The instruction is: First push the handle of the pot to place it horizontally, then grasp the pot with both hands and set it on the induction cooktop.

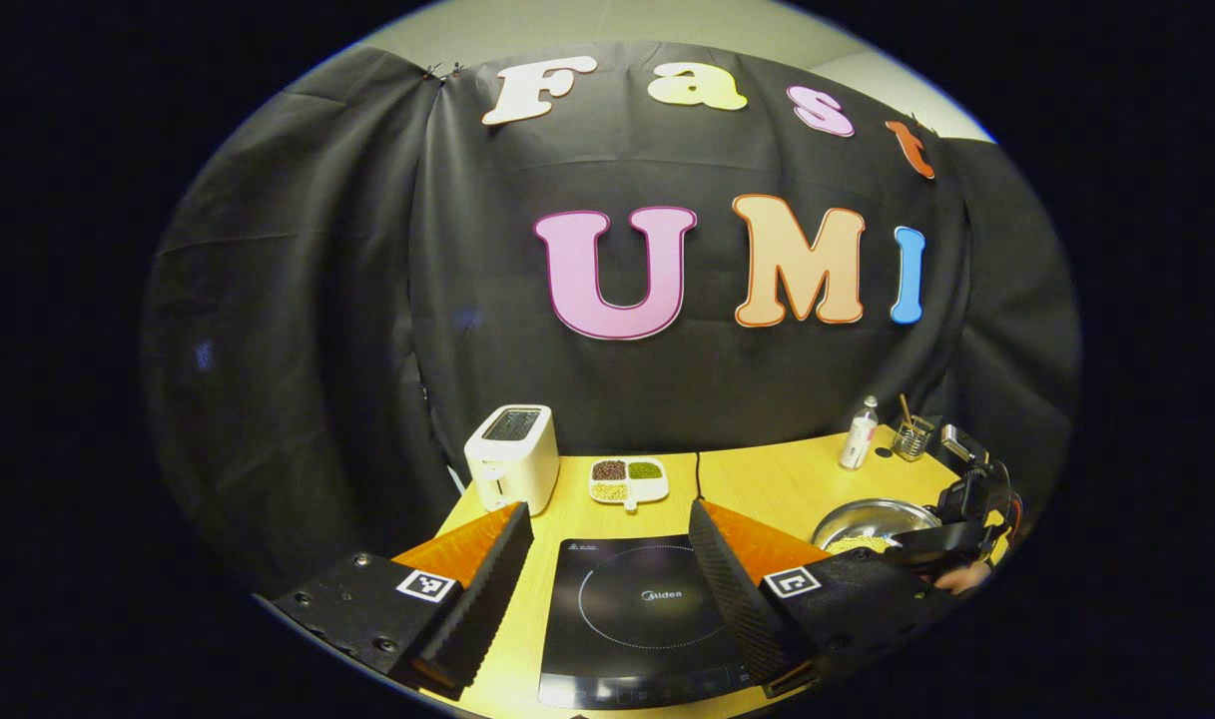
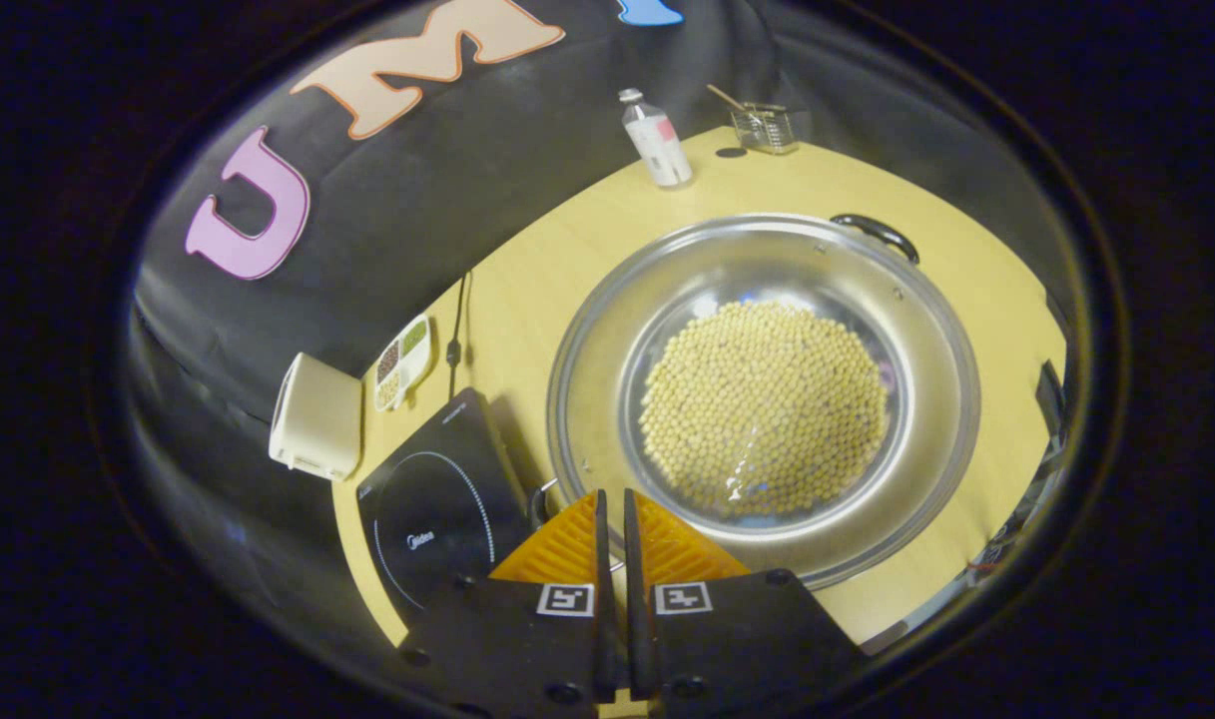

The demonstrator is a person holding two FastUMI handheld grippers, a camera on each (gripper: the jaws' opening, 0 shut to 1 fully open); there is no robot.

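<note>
Pot (image 2: 767, 399) handling starts at the right gripper (image 2: 612, 529), whose jaws are drawn almost together with only a thin slit between them and nothing held. They hang just over the pot's near rim, beside a small handle (image 2: 539, 497) that peeks out at the rim on the cooktop side; whether a finger touches it I cannot tell. The left gripper (image 1: 607, 569) has its jaws spread wide and empty, framing the induction cooktop (image 1: 647, 619) directly beneath.

Outward from there, the pot sits on the wooden table (image 2: 587, 240) just to the right of the cooktop, close to it but not on it. It is a wide, shallow steel pan with a layer of pale beans (image 2: 762, 404) covering its floor. A second loop handle (image 2: 875, 235) shows on the far rim.

My judgement: the steel is stiff and will not give, but polished metal is slippery under the pads, and the width plus the beans make it fairly heavy and quick to tip. The two loop handles on opposite sides are the places to take hold, one gripper on each, and the lift should stay level or the beans will slide and spill.

Farther back stand a toaster (image 1: 512, 454), a divided dish (image 1: 627, 479), a bottle (image 2: 657, 140) and a glass jar (image 2: 765, 125).
</note>
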